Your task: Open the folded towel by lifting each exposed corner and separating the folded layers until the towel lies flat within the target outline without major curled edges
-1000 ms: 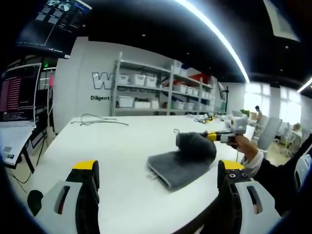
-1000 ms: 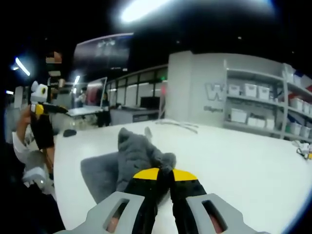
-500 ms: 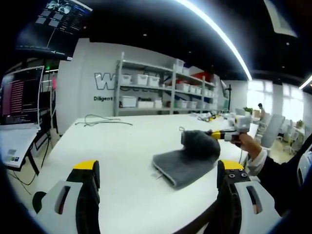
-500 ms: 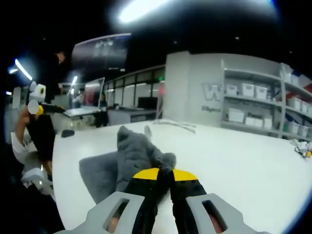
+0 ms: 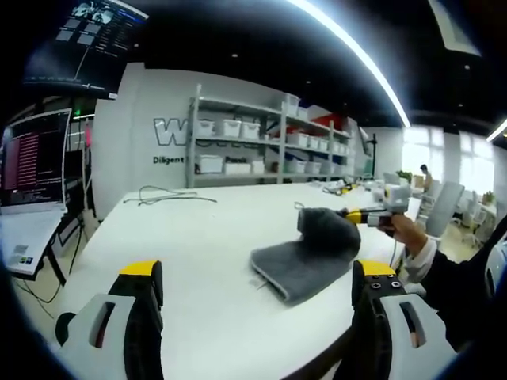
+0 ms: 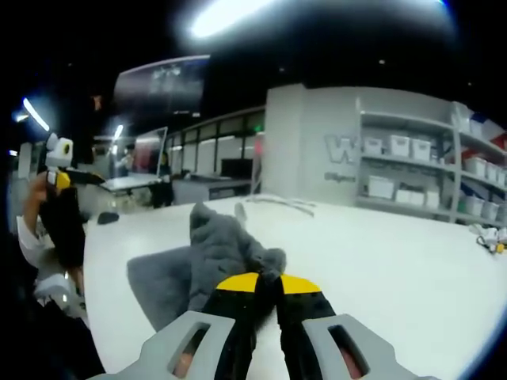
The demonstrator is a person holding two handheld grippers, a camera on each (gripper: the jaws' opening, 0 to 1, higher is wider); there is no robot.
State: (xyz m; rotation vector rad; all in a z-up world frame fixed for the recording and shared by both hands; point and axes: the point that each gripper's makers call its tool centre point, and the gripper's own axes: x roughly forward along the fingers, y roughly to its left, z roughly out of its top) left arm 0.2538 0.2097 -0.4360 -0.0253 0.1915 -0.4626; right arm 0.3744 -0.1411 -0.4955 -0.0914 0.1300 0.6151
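In the right gripper view I see my right gripper [image 6: 266,286] at the bottom centre, its jaws pressed together on a bunched part of the grey towel [image 6: 207,261]. The pinched fold rises up from the white table [image 6: 380,261], and the flat part lies to the left of it. In the left gripper view the towel [image 5: 305,260] is right of centre, its long axis going from lower left to upper right, with the lifted hump at the upper right end. My left gripper [image 5: 255,281] has its jaws wide apart with nothing between them, near the table edge, well apart from the towel. Shelves [image 5: 261,150] stand behind.
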